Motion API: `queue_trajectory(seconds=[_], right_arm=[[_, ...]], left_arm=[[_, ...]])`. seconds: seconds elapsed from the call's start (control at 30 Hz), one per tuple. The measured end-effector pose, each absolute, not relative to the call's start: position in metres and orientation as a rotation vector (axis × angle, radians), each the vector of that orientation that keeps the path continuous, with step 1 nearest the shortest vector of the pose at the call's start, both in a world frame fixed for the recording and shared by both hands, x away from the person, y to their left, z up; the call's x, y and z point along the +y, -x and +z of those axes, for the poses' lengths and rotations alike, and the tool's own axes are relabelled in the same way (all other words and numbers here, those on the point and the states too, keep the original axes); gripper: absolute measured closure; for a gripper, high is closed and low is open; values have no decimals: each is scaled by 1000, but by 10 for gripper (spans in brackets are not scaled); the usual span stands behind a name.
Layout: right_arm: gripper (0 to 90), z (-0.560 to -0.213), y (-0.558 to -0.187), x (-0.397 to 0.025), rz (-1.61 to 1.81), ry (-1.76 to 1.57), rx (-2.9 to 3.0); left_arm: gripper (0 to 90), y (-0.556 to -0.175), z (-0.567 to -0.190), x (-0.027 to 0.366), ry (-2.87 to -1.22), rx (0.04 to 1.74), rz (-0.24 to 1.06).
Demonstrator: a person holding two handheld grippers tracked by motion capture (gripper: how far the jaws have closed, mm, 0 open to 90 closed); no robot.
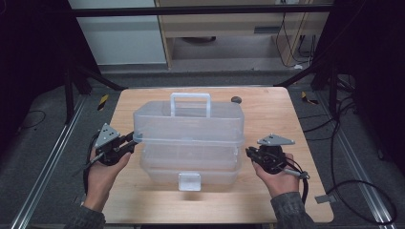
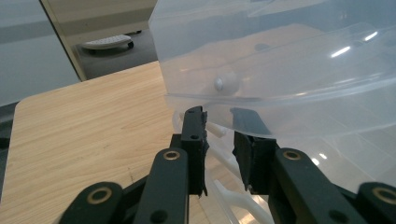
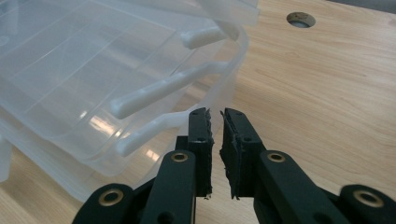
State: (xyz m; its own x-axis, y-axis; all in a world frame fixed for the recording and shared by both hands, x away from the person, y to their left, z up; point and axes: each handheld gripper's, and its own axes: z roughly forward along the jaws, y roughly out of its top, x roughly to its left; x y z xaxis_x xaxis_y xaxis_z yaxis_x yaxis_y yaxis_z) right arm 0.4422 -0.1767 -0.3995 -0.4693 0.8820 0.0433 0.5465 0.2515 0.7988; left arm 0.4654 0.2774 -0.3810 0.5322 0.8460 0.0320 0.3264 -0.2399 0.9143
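Left gripper (image 1: 128, 142) is right up at the left end of the clear plastic tiered box (image 1: 190, 143), jaws open a moderate gap, tips tucked just under the rim of the raised top tier (image 2: 280, 70). Can't tell whether they're actually pinching anything yet; one tip sits behind the plastic, near a white hinge arm (image 2: 224, 158). Right gripper (image 1: 251, 155) hovers just off the box's right end with its jaws nearly closed, holding nothing, close to the white hinge arms there (image 3: 163, 88).

Box sits mid-table (image 1: 267, 114), handle (image 1: 190, 101) up, front latch (image 1: 189, 181) facing the person.

What I'd worry about: only one side has any contact. If the left lifts or pushes alone, the tiers could twist on those thin arms or the whole box may skid sideways. Slick plastic, easy slip too.
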Motion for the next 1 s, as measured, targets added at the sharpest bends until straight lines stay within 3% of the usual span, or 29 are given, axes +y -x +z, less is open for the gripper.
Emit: queue_trajectory(seconds=[1.0], right_arm=[[757, -415, -434, -158, 1140, -1363, 2098]], left_arm=[[754, -467, -379, 277, -1805, 990, 674]])
